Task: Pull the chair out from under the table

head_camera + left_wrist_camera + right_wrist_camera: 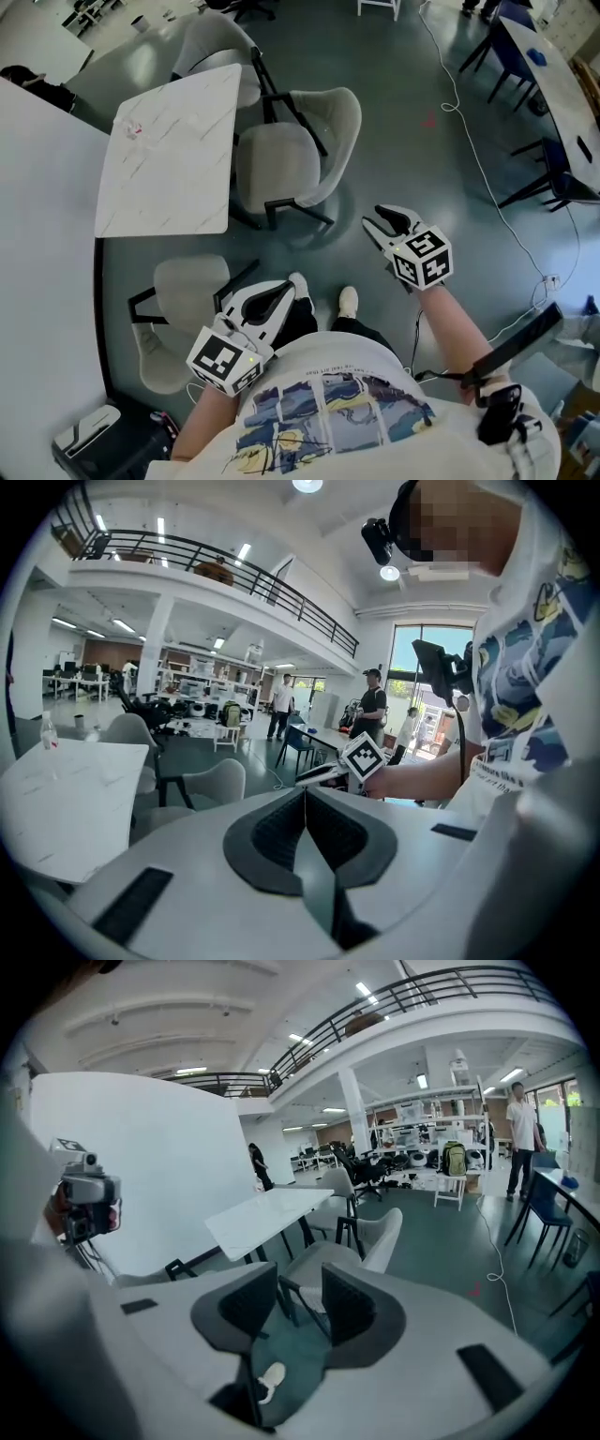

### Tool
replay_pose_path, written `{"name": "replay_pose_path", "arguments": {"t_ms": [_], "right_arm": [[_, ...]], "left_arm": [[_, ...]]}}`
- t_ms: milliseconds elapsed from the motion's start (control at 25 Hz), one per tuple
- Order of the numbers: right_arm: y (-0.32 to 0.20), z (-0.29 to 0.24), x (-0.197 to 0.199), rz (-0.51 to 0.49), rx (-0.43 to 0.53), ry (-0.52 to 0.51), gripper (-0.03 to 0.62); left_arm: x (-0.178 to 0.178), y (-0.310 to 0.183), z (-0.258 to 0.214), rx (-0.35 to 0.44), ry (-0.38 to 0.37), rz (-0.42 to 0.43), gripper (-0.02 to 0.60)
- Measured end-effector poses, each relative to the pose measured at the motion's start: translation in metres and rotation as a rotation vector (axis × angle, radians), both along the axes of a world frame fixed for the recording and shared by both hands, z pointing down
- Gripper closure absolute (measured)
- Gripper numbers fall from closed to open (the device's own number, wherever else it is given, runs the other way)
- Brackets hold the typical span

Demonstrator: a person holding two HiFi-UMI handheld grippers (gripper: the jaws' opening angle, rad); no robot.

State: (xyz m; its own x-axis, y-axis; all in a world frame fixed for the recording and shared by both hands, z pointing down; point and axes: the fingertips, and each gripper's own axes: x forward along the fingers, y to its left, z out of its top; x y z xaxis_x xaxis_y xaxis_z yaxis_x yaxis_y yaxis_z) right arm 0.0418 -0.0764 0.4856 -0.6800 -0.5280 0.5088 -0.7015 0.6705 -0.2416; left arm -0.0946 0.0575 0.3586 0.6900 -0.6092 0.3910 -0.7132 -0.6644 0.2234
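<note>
no brand or legible word is seen; a line of small print on the person's patterned t-shirt (pixel 328 412) is too fine to be read, and each gripper's cube is covered with black-and-white square markers.

the left gripper (pixel 305 795), of smooth white plastic with dark ribbed pads, is held low beside the person's white shoes (pixel 348 300); its jaws are pressed together with nothing between them. the right gripper (pixel 298 1279) is held out over the glossy grey-green floor (pixel 403 122), its jaws spread and nothing pinched; the chair is framed beyond the gap in the right gripper view, well apart from the pads.

the chair (pixel 281 164), a rounded shell upholstered in pale grey fabric on thin black legs, is found at the right side of the table (pixel 169 150), its seat just beside the tabletop's edge. the tabletop is square, white and faintly veined like marble. two more grey chairs are set at its other sides, one at the far side (pixel 216 47) and one at the near side (pixel 183 300), close to the left gripper. a thin white cable (pixel 469 141) is trailed across the floor.
</note>
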Motion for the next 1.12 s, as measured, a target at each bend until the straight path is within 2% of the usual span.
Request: {"name": "replay_pose_path", "arguments": {"t_ms": [160,400,680,800,920,1120], "right_arm": [[-0.078,0.027,-0.013,0.053,-0.039,0.015,0.442],[-0.196,0.054,-0.03,0.187,-0.073,0.059,0.41],[-0.312,0.109,-0.014,0.373,-0.132,0.138,0.379],[-0.342,0.14,-0.007,0.402,-0.196,0.169,0.376],[-0.37,0.165,-0.001,0.422,-0.256,0.156,0.376],[-0.399,0.202,-0.002,0.381,-0.358,0.149,0.376]], "left_arm": [[-0.032,-0.043,0.008,-0.003,0.01,-0.028,0.571],[-0.084,-0.121,0.007,0.006,0.016,-0.009,0.571],[-0.129,-0.187,0.012,-0.013,0.004,0.0,0.571],[-0.138,-0.202,0.012,-0.013,-0.005,-0.036,0.571],[-0.144,-0.215,0.011,-0.02,-0.013,-0.093,0.571],[-0.135,-0.228,0.013,-0.057,-0.039,-0.172,0.571]]}}
